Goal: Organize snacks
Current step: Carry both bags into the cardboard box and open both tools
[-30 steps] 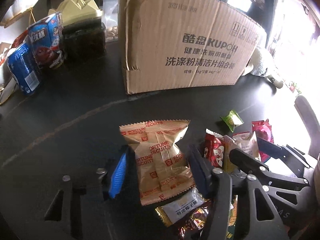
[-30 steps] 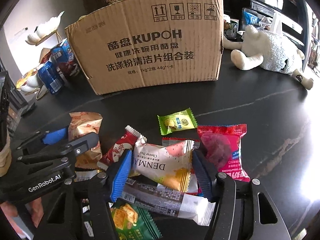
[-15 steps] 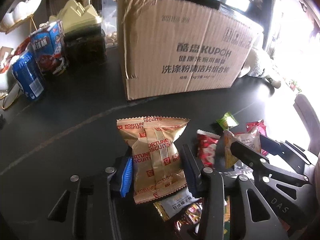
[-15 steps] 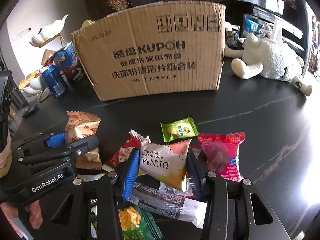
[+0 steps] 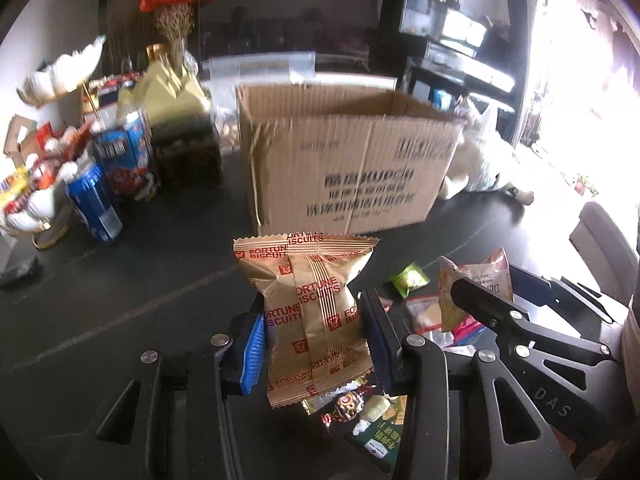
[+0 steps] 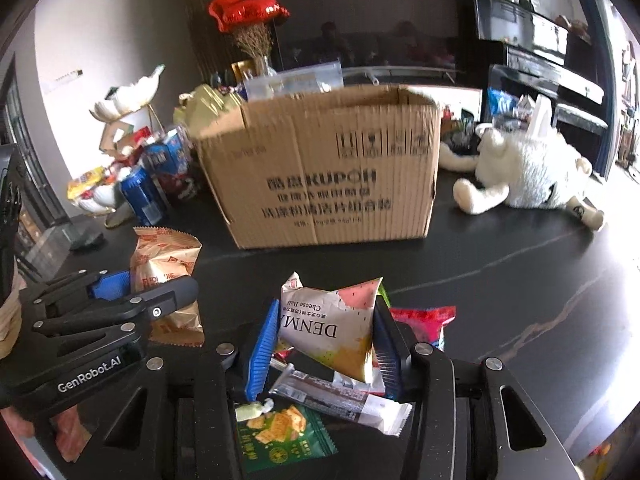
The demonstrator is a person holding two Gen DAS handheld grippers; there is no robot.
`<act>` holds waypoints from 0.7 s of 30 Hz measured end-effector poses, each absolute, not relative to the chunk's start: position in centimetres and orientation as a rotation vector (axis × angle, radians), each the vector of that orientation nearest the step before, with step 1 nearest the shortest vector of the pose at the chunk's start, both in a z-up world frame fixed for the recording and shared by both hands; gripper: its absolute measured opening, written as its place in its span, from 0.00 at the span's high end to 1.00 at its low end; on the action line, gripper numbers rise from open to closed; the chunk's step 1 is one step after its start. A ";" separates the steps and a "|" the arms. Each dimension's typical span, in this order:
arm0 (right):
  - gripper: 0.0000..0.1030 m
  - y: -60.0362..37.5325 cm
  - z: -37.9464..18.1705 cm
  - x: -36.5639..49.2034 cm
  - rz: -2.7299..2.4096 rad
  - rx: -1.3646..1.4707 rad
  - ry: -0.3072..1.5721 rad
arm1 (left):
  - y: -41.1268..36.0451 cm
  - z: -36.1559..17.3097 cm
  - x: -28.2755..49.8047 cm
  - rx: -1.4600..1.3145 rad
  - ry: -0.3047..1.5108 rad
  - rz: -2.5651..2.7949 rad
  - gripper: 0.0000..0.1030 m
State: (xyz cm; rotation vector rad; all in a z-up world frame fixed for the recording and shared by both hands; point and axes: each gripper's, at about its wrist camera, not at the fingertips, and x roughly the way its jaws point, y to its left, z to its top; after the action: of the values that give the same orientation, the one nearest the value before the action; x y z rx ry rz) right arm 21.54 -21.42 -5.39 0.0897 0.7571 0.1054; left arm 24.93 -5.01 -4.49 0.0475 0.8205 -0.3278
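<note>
L gripper (image 5: 316,340) clamps gold Fortune Biscuits pack (image 5: 316,312) across mid-body, blue pads pressing both sides; pack upright, top edge above jaws, clear of black table (image 5: 120,280). R gripper (image 6: 326,344) grips white Denma cheese-ball pack (image 6: 332,320) btwn pads, pack tilted, above loose snack pile (image 6: 320,400) near edge. Both jaws just closed in on packs. Open cardboard box (image 5: 344,168) stands far side, centre; white plush toy (image 6: 528,172) right of it.
</note>
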 end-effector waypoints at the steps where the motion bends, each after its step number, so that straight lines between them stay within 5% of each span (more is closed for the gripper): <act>1: 0.55 -21.4 -4.9 21.4 0.107 0.089 0.747 | -5.1 -3.9 24.8 0.049 0.809 -0.327 0.58; 21: 0.55 -22.1 4.3 24.2 0.110 0.031 0.618 | -6.0 5.1 27.4 0.108 0.711 -0.316 0.58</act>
State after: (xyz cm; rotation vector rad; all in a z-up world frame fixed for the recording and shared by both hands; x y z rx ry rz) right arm 24.25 -22.11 4.30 0.0309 0.6185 0.1095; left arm 27.39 -6.03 5.10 0.1080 0.7111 -0.3164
